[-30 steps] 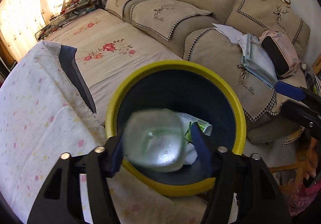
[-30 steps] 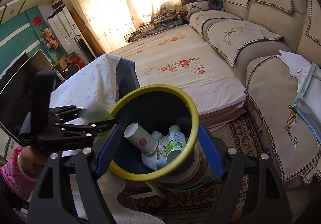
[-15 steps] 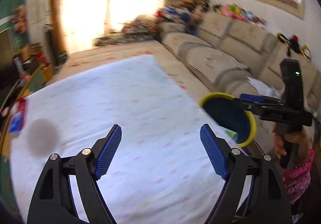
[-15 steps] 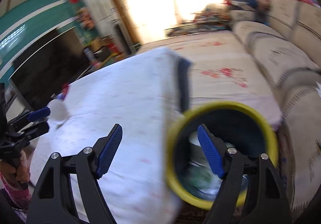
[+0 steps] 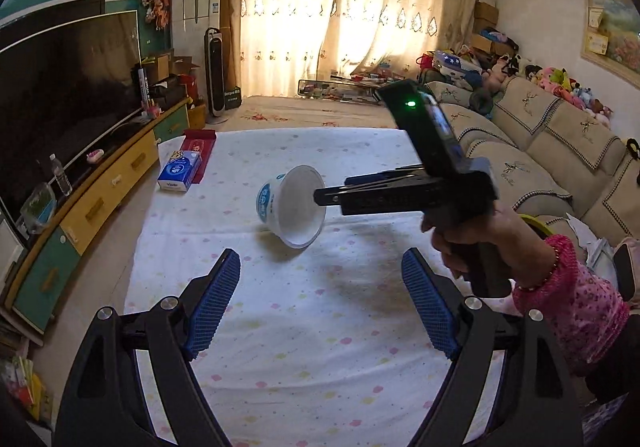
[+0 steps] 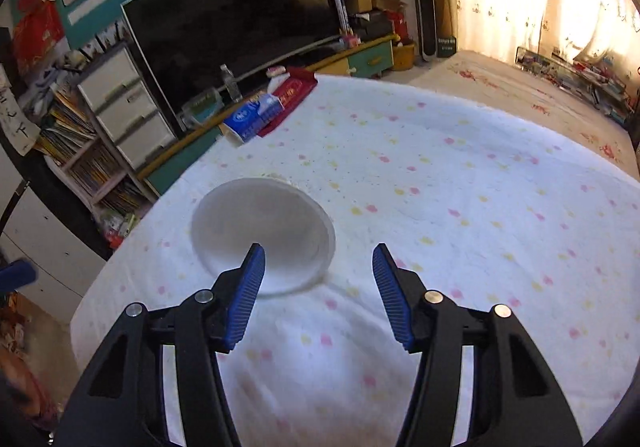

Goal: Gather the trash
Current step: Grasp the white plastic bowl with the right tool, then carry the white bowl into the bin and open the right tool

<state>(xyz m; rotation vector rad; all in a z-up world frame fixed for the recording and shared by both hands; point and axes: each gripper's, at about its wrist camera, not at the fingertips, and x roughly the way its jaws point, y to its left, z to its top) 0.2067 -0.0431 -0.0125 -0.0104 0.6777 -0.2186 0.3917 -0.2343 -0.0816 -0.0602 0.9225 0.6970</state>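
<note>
A white paper bowl (image 5: 296, 207) with a blue label lies on its side on the dotted white tablecloth (image 5: 320, 335). In the left wrist view a hand in a pink sleeve holds my right gripper (image 5: 320, 199) at the bowl's rim. In the right wrist view the bowl (image 6: 260, 223) faces me with its open mouth. My right gripper (image 6: 318, 263) is closing, its left finger (image 6: 250, 287) in front of the mouth and the right-hand rim between the jaws, which do not press on it. My left gripper (image 5: 320, 259) stands open and empty, nearer than the bowl.
A blue tissue box (image 5: 178, 171) and a red box (image 5: 198, 151) lie at the table's far left. A TV and low cabinet (image 5: 100, 191) run along the left, a sofa (image 5: 540, 151) along the right. A sliver of the yellow bin (image 5: 534, 223) shows behind the hand.
Both grippers swung from the yellow bin to the table. The clear container has left my left gripper, which now stands wider and empty. My right gripper's jaws have narrowed around the bowl's rim.
</note>
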